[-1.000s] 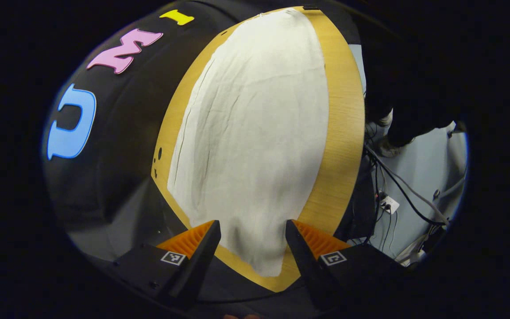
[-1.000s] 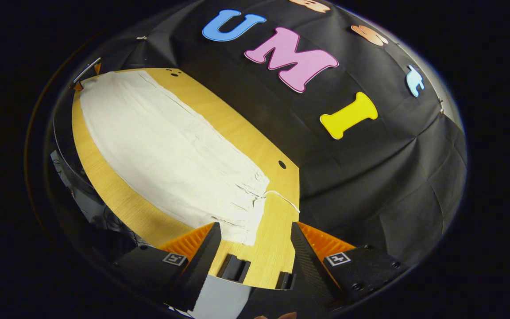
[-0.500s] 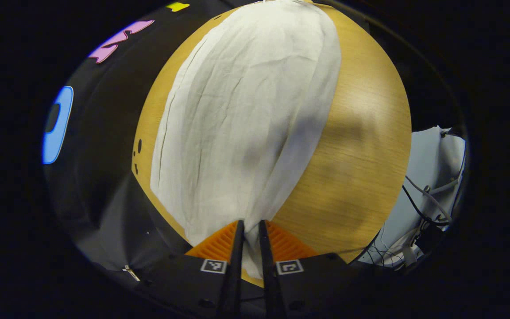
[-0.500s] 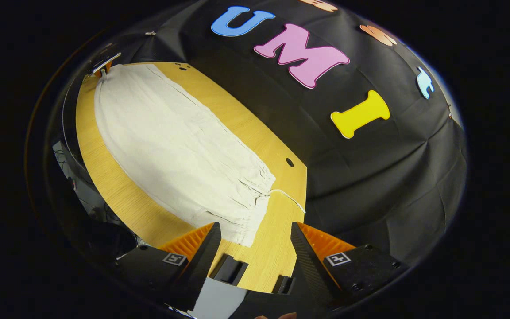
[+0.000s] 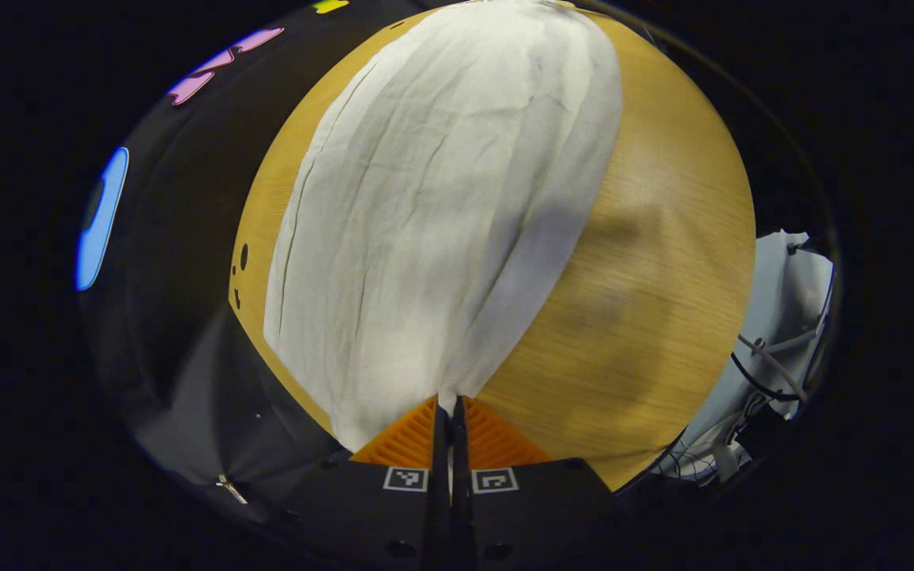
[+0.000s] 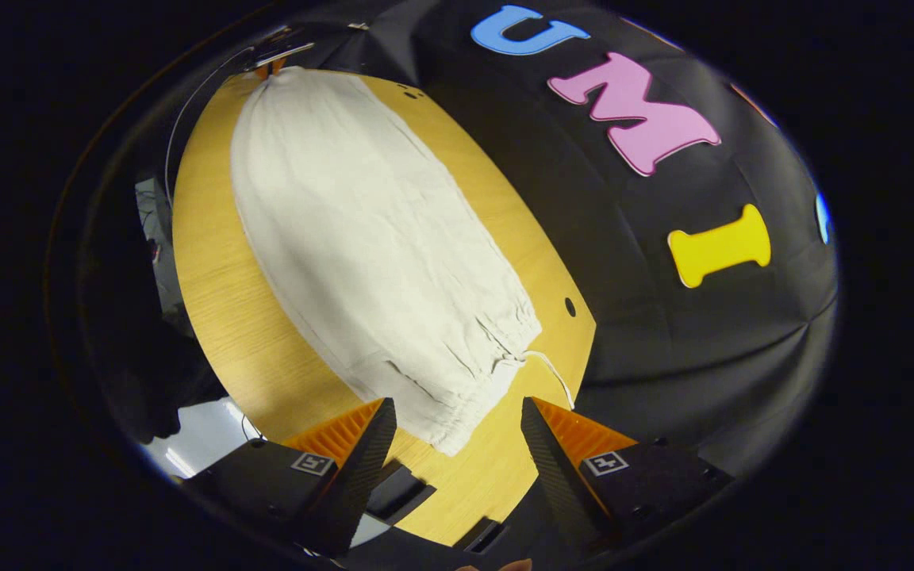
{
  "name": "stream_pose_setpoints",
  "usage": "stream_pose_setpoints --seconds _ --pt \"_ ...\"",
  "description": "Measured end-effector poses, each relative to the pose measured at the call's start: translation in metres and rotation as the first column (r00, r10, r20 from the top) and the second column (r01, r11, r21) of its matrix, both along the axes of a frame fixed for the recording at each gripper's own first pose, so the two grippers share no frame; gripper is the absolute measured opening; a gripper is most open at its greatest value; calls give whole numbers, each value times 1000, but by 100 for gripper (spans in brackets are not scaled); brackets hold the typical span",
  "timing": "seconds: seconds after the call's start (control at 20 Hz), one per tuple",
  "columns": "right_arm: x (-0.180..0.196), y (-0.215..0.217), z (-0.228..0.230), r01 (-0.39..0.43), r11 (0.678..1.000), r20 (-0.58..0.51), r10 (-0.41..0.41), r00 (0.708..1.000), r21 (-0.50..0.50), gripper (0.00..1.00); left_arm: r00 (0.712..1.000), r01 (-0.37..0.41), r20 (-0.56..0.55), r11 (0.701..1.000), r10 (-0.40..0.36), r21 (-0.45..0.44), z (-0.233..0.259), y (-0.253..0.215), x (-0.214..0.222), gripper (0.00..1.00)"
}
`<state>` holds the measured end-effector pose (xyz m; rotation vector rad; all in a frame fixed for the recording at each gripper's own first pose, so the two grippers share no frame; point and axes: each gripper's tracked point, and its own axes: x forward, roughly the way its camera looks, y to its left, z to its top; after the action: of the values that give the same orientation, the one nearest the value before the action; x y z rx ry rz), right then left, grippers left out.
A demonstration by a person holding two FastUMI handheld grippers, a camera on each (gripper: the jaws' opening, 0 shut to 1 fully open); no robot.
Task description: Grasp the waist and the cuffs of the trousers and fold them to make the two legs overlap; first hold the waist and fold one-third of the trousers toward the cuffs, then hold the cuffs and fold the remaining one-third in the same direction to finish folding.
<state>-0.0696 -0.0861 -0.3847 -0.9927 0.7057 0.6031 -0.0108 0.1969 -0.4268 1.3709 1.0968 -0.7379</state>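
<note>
Trousers (image 5: 433,214) lie flat along the desk (image 5: 639,317). Left gripper (image 5: 447,408) pinched closed on the cuff, apparently one corner. Right gripper (image 6: 457,424) spread wide above the waist (image 6: 465,388), near the desk's end.

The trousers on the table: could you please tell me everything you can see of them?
The trousers are off-white, of a thin, creased woven cloth, and lie flat lengthwise on the wooden table. The gathered waist, with a thin drawstring trailing onto the wood, lies just ahead of the open right gripper, which is not touching it. At the far end the left gripper pinches the cuff edge, with the cloth drawn to a point between its fingers.
</note>
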Motion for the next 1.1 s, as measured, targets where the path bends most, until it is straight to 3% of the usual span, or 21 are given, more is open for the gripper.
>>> stream_pose_setpoints --seconds 0.3,0.5,0.55,0.8,0.85,0.9,0.95,1.0,1.05,1.1 --pt "-3 -5 -46 -212 971 -124 198 972 -114 98 999 -29 -15 1000 29 0 -1 1 0 6" --pt "10 1 -61 -283 946 -132 264 955 -157 99 999 -40 -11 999 41 7 -1 1 1 6" --pt "13 3 -63 -302 940 -147 280 949 -157 94 999 -33 -11 999 33 12 -2 0 2 6" --pt "33 10 -76 -353 923 -233 313 921 -155 88 1000 -16 -20 1000 16 25 -2 1 1 6" --pt "31 12 -80 -347 926 -262 302 917 -149 83 1000 -23 -20 999 24 27 -2 0 1 6" --pt "29 15 -84 -346 927 -284 296 912 -142 61 999 -30 -17 999 30 27 -2 0 2 6" --pt "26 16 -85 -346 927 -299 292 909 -145 60 999 -35 -8 999 35 26 -2 -1 3 6" --pt "23 16 -88 -350 925 -306 294 906 -147 37 999 -40 2 999 40 24 -3 0 4 6" --pt "21 16 -86 -364 917 -294 308 905 -161 28 999 -48 11 999 48 21 -3 -1 4 6" --pt "25 15 -88 -376 908 -273 320 907 -185 4 998 -59 18 998 59 18 -2 0 5 6"
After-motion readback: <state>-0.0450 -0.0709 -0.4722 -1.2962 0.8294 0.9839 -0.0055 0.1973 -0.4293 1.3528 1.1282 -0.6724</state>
